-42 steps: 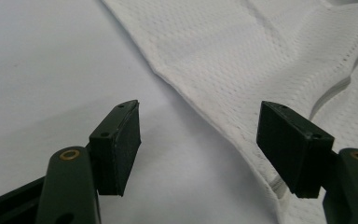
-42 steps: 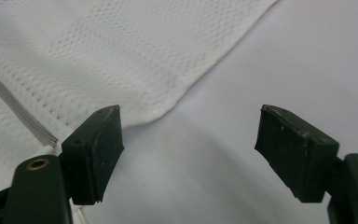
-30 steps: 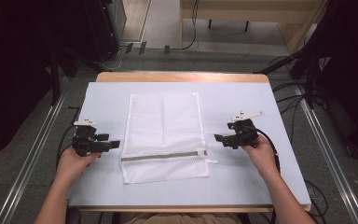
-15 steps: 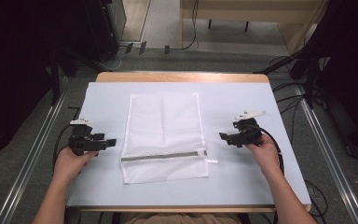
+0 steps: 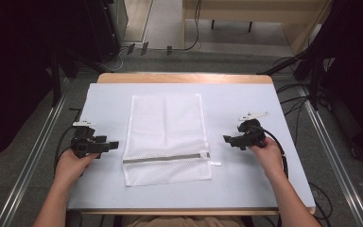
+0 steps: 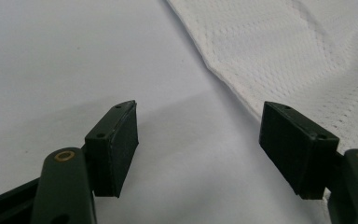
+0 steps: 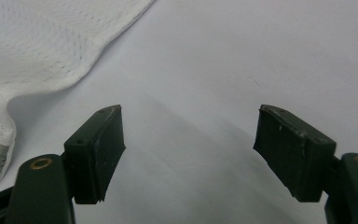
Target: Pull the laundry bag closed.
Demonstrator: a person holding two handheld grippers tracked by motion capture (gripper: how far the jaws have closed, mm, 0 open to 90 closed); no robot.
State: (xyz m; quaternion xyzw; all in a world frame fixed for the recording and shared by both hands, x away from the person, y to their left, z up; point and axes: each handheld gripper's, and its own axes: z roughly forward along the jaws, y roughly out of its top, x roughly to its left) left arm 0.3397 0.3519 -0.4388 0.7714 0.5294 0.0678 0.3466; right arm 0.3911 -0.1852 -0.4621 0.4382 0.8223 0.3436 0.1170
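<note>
We hold the left gripper (image 5: pixel 114 144) near the table's left edge, its jaws spread wide over bare surface with nothing between them. In the left gripper view the white mesh bag (image 6: pixel 307 60) lies just past the right-hand pad (image 6: pixel 294 149), its hem close but apart from it. The right gripper (image 5: pixel 228 139) sits right of the bag, jaws likewise spread and empty, pointing toward the bag's edge. Between our hands the bag lies flat on the pale blue table (image 5: pixel 246 99), its grey zipper (image 5: pixel 165 158) running across the near part, a small white tab at the zipper's right end. Farther off, the bag's far edge stops short of the table's wooden rim (image 5: pixel 184 78).
</note>
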